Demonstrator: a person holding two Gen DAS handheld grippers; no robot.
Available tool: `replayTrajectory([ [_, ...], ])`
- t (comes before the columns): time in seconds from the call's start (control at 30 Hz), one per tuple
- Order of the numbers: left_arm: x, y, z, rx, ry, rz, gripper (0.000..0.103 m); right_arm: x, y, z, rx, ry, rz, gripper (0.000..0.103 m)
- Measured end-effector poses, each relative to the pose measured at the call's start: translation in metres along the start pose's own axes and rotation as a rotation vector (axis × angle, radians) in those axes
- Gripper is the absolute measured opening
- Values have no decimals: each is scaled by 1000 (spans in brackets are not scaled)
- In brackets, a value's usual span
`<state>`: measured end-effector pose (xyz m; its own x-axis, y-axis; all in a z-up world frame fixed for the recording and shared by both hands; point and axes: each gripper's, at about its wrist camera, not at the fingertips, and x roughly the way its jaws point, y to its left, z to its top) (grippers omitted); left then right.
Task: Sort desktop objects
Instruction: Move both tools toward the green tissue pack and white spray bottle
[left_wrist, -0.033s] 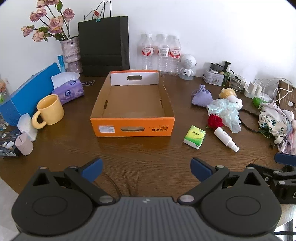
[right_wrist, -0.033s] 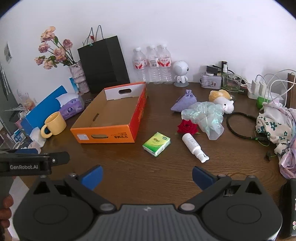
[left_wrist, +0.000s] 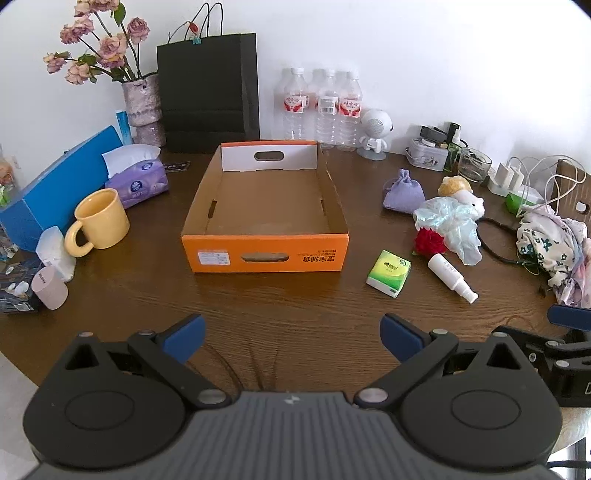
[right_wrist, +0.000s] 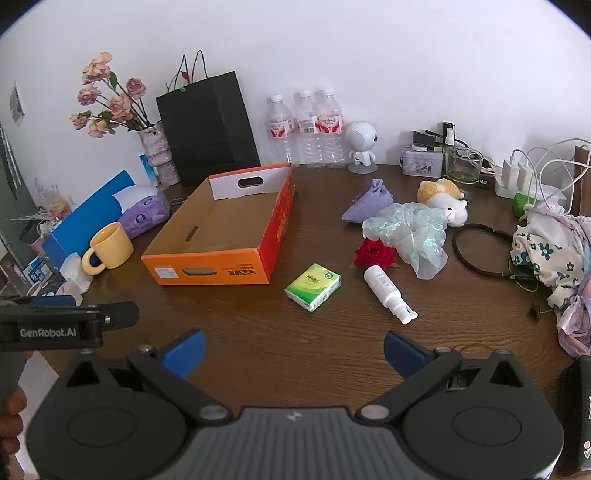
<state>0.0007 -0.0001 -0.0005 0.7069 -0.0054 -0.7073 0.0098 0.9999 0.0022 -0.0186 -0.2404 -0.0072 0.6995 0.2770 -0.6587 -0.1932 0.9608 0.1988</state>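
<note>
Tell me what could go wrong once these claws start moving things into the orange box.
The white spray bottle lies on its side and may roll when pinched. The red rose touches the pale tulle, so grabbing one could drag the other. The black cord loop by the floral cloth could snag.

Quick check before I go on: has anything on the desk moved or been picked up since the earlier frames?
Nothing has visibly changed. Both the left gripper and the right gripper hang over the near table edge with jaws open and nothing held. The orange box is empty, and the green tissue pack, white spray bottle and red rose lie where they were.
</note>
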Motion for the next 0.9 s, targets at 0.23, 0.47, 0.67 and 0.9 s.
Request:
replayTrajectory([
  [0.23,-10,12,-5,0,-25,-28,103,-3,2,1,-2,-22,-6,103],
  [0.47,-5,-6,2,21,-3,-1,103,-8,-2,1,-3,-15,-10,103],
  [0.67,-3,-7,2,21,-2,-4,103,-8,-2,2,-4,-13,-17,103],
  [0.9,-1,-10,1,20,-2,-2,103,-5,-4,-1,-8,-15,-20,103],
])
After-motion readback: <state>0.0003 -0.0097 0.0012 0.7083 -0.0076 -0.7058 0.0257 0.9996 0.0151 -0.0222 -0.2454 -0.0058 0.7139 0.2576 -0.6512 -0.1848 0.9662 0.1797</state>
